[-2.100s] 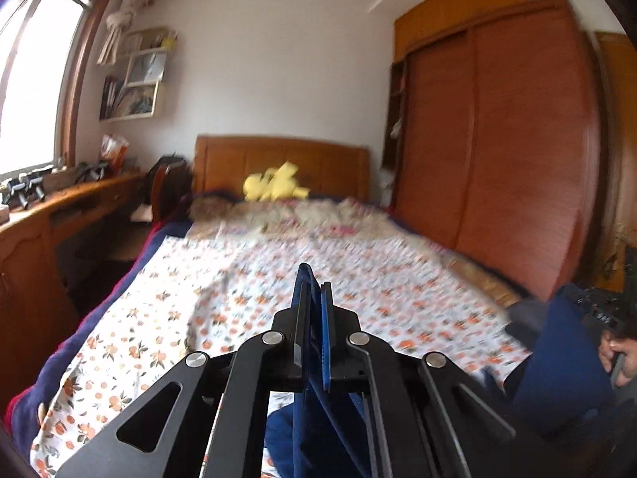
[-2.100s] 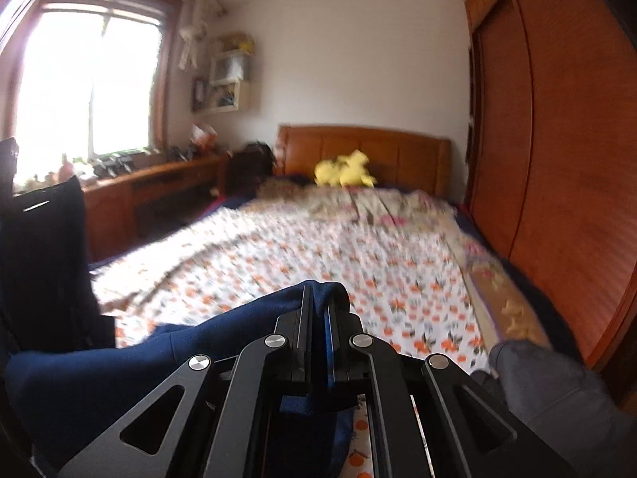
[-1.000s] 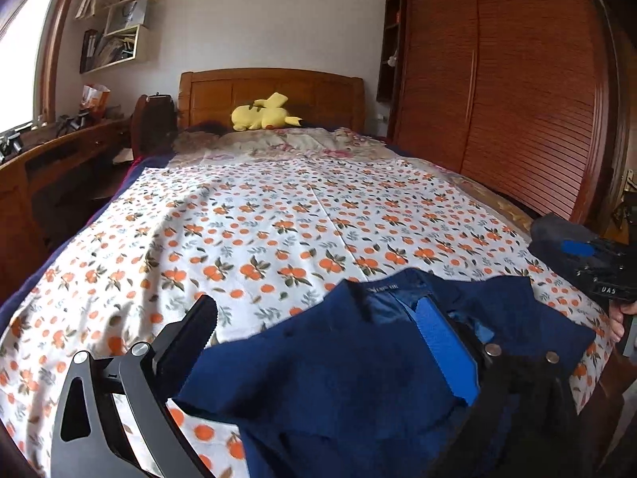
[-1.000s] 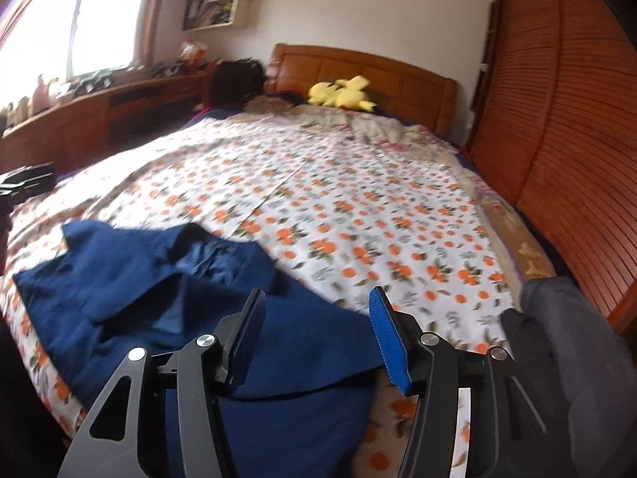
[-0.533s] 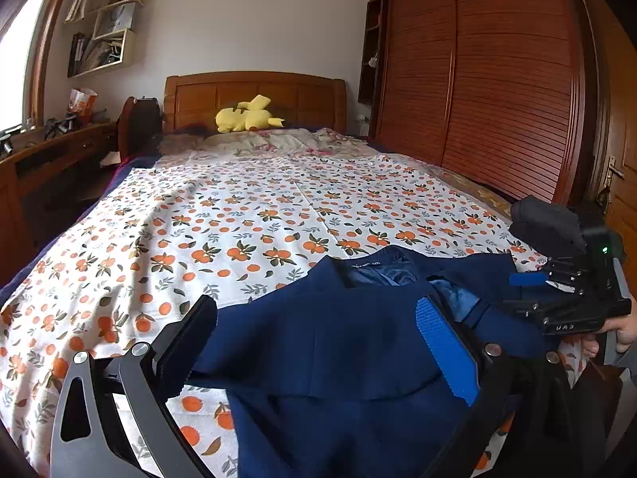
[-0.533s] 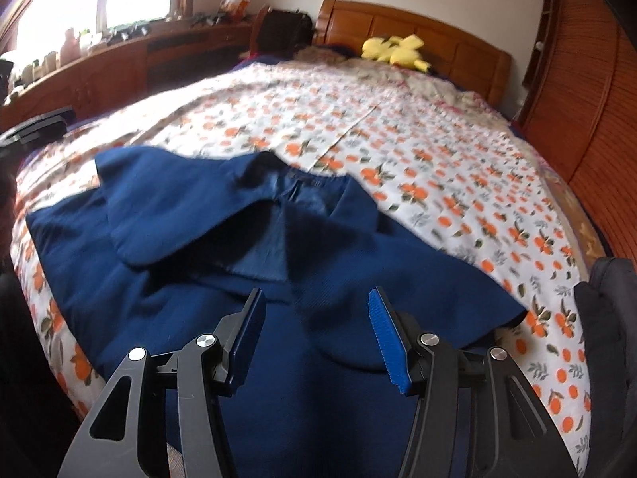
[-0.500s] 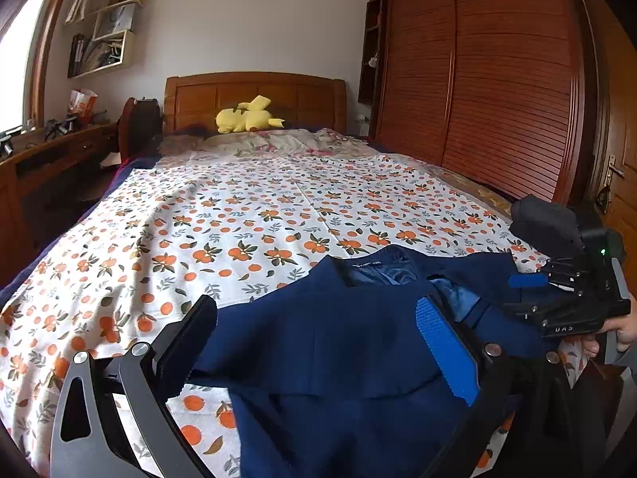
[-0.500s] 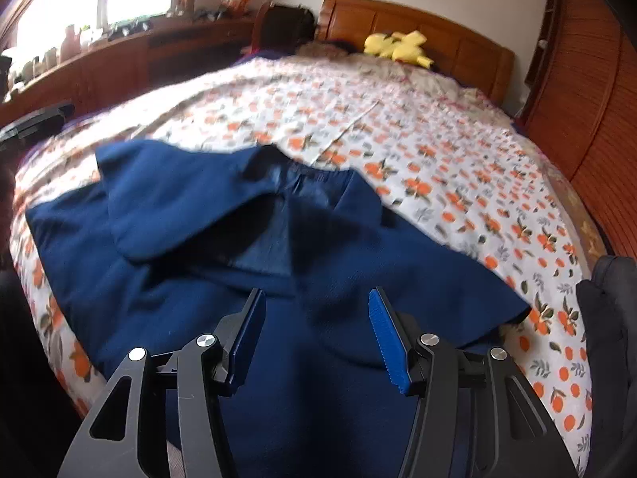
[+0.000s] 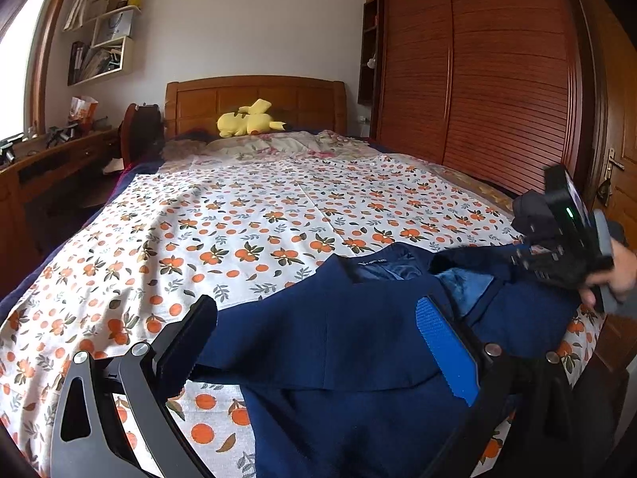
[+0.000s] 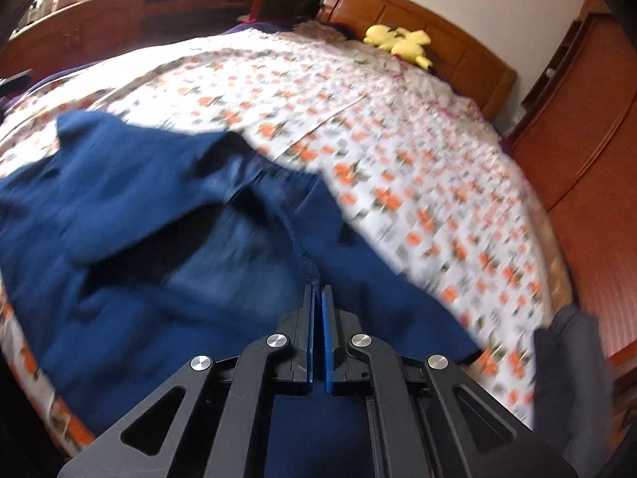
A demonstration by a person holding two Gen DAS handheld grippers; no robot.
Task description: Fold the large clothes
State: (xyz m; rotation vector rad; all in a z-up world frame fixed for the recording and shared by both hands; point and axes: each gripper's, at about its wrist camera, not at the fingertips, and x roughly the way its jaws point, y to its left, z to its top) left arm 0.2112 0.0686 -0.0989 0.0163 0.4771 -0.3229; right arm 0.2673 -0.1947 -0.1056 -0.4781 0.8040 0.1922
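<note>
A navy blue jacket (image 9: 358, 330) lies spread at the foot of the bed, its collar and lining facing up. My left gripper (image 9: 318, 310) hovers low over the jacket's left half with its jaws wide apart and nothing pinched. In the right wrist view the jacket (image 10: 159, 215) fills the left and middle. My right gripper (image 10: 317, 290) is shut on a stitched front edge of the jacket, whose seam runs straight into the fingertips. In the left wrist view the right gripper (image 9: 521, 257) sits at the jacket's right side, held by a hand (image 9: 617, 275).
The bed (image 9: 247, 215) has an orange-flower sheet, a wooden headboard and a yellow plush toy (image 9: 247, 119) at the pillows. A wooden wardrobe (image 9: 497, 79) stands along the right, a desk (image 9: 47, 159) along the left. A grey garment (image 10: 569, 358) lies at the bed's right corner.
The right gripper dropped toward the jacket, rolled, and its jaws went from wide apart to shut on the jacket's edge. The left gripper stayed open over the jacket.
</note>
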